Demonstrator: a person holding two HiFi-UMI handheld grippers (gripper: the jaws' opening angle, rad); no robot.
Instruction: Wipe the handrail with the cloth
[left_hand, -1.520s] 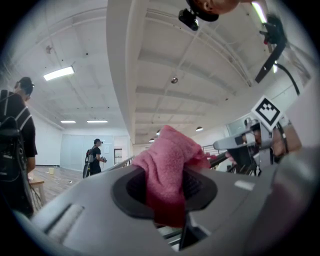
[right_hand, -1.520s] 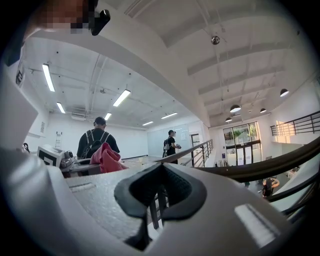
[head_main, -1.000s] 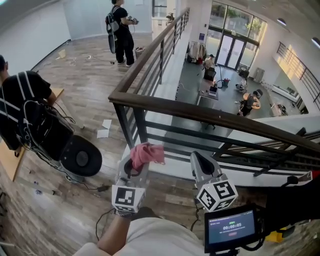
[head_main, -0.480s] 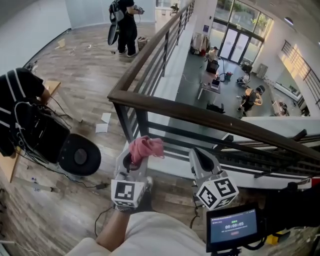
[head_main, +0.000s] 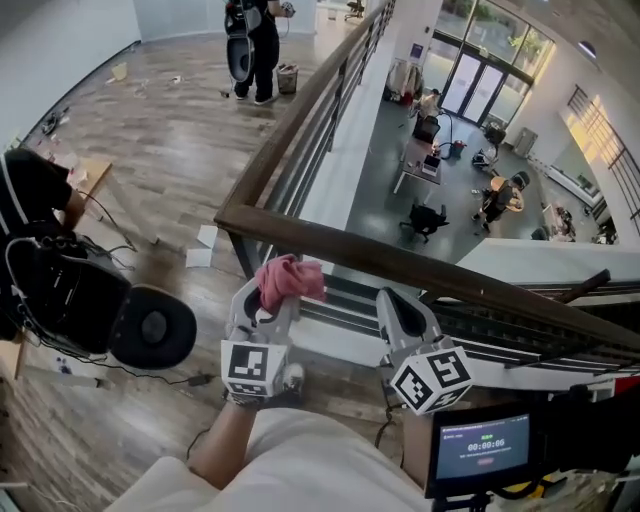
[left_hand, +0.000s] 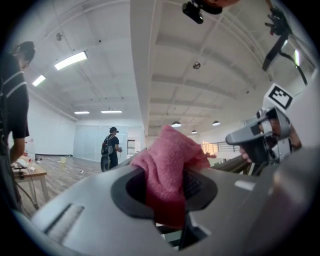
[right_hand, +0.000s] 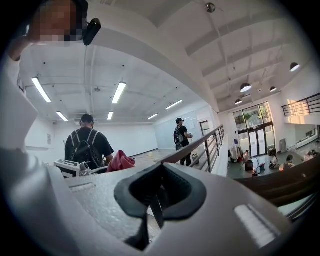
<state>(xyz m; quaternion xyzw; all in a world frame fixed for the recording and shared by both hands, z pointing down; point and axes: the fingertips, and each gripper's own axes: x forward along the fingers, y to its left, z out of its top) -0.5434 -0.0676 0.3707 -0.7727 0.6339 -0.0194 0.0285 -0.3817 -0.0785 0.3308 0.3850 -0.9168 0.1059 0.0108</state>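
1. Looking down in the head view, the left gripper (head_main: 266, 310) holds the pink cloth (head_main: 288, 278) just under the handrail (head_main: 400, 262), near its corner; the right gripper (head_main: 395, 305) is beside it.
2. Left gripper view: fingers (left_hand: 90, 200) clenched on the bunched cloth (left_hand: 170, 165), which is probably soft, light and floppy.
3. Right gripper view: fingers (right_hand: 100, 200) closed together, empty.

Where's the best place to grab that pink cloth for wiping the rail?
By its bunched lower end, from the person's side, as the left gripper holds the pink cloth now: the loose wad pokes past the jaws toward the handrail.
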